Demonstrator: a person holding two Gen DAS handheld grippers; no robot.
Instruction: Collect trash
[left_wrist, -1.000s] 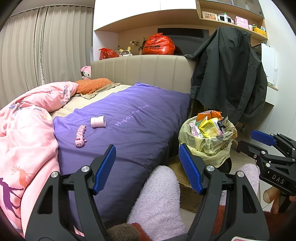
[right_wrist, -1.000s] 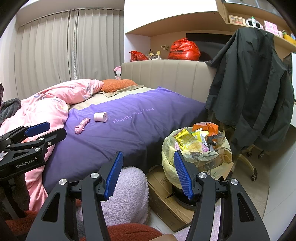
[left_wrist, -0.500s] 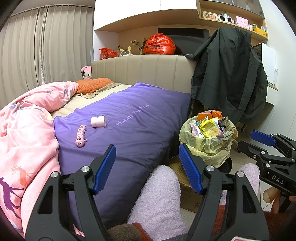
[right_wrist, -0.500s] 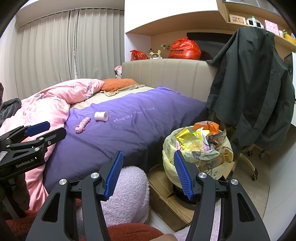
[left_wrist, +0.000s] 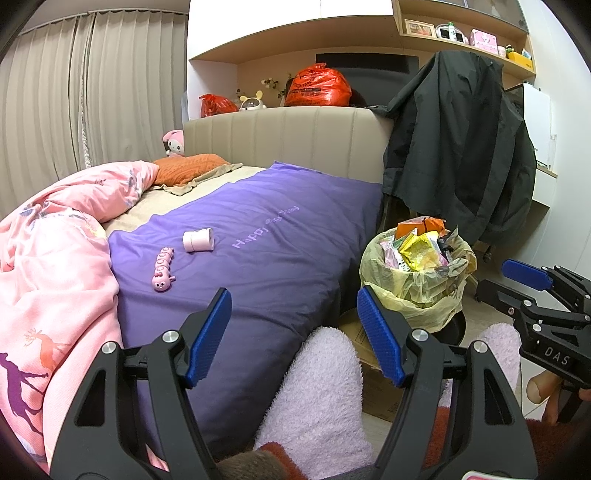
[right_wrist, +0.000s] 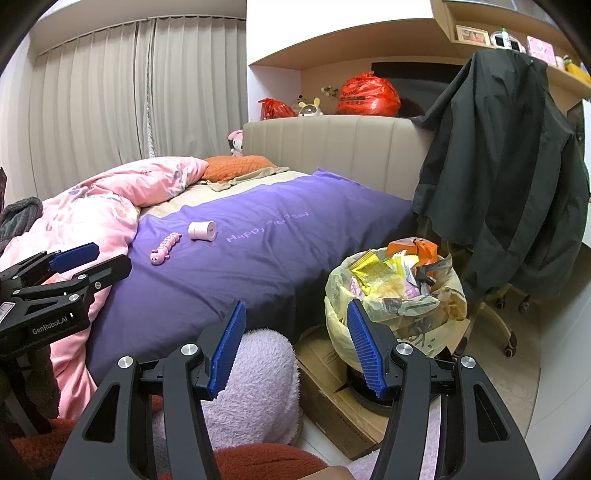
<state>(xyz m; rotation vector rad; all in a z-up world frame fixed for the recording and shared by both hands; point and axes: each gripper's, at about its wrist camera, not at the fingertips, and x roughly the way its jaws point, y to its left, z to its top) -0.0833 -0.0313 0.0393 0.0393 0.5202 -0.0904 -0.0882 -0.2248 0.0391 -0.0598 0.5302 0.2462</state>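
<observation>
Both the left gripper (left_wrist: 293, 332) and right gripper (right_wrist: 295, 347) hold fingers apart, empty — the overfull trash bag (right_wrist: 395, 306) on the floor looks light, crinkly, tear-prone — best pinched at its rim.

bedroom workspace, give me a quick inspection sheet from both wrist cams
Surface: bed with purple cover; pink duvet bunched along one side.
Job's things: trash bin lined with a yellowish bag, heaped with wrappers above the rim, on the floor beside the bed.
Clutter: pink caterpillar toy and small pink-white cylinder lying apart on the cover; flattened cardboard box under the bin.
Grippers: left gripper and right gripper both open, holding nothing.
Cables: nothing seen.
Surroundings: dark jacket draped over a chair, red bags on the ledge behind the headboard, closed curtains.
</observation>
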